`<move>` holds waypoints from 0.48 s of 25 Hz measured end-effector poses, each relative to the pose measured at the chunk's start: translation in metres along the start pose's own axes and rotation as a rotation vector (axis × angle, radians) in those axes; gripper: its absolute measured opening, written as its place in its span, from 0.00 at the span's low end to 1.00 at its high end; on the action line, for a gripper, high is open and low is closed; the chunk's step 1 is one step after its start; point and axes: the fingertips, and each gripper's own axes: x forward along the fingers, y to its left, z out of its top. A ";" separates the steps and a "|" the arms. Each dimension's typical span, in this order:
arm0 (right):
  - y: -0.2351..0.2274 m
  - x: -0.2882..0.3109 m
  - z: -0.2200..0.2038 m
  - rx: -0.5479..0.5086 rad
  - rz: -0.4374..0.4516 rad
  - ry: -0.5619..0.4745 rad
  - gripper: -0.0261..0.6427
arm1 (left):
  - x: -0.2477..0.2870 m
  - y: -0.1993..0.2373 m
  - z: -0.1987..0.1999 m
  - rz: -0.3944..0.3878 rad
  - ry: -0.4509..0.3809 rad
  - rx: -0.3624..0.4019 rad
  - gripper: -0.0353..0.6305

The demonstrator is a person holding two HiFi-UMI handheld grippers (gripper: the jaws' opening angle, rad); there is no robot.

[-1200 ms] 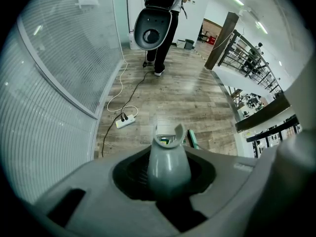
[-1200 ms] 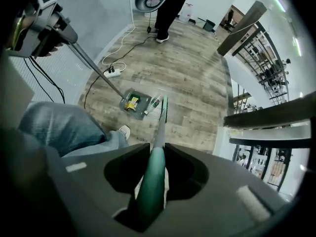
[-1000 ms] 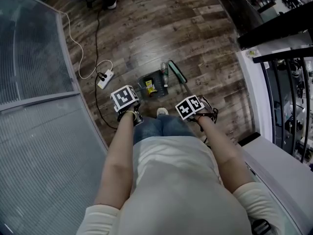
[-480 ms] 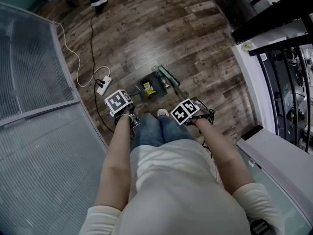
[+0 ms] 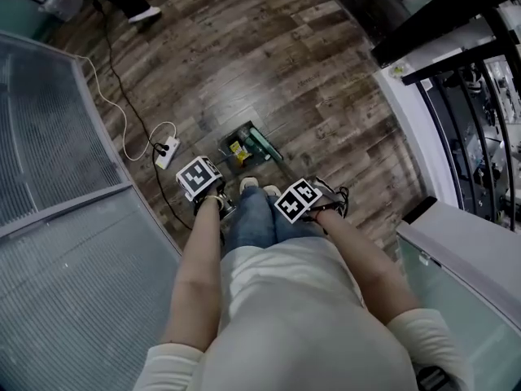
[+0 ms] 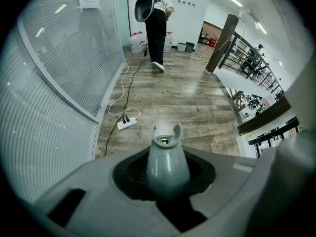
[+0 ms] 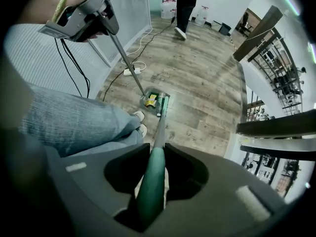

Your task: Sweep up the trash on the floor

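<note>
I am clamping my left gripper [image 6: 167,179] on the grey dustpan handle [image 6: 167,154], my right gripper [image 7: 152,184] on the green broom handle [image 7: 159,139] — brush head [image 7: 165,105] against the dustpan [image 7: 143,96] mouth, penning the trash [image 7: 152,100] inside.

The floor [image 5: 309,72] was brown wood-grain plank with a soft sheen where the light struck it. The partition [image 5: 49,137] beside it was finely ribbed and translucent, glass or plastic. Both gripper shells looked like matt grey plastic, the left gripper [image 6: 168,179] closed round a smooth pale-grey plastic dustpan handle [image 6: 167,154], the right gripper [image 7: 152,184] round a glossy green broom handle [image 7: 157,159]. The person's jeans [image 5: 252,214] were blue denim, the top [image 5: 293,316] soft pale cloth, the power strip [image 5: 166,151] smooth white plastic.
</note>
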 end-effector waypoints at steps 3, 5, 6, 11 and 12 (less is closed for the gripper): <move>0.009 -0.005 0.008 0.000 -0.006 0.007 0.19 | 0.001 0.003 0.006 -0.007 0.005 -0.004 0.19; 0.018 -0.010 0.012 0.007 -0.005 0.011 0.19 | 0.003 0.007 0.006 -0.014 0.010 -0.003 0.19; 0.021 -0.012 0.014 0.015 -0.004 0.011 0.19 | 0.004 0.008 0.006 -0.019 0.012 -0.002 0.19; 0.037 -0.021 0.023 0.032 -0.004 0.012 0.19 | 0.000 0.016 0.013 -0.026 0.019 0.001 0.19; 0.040 -0.023 0.025 0.026 -0.006 0.013 0.19 | -0.001 0.018 0.013 -0.028 0.020 0.002 0.19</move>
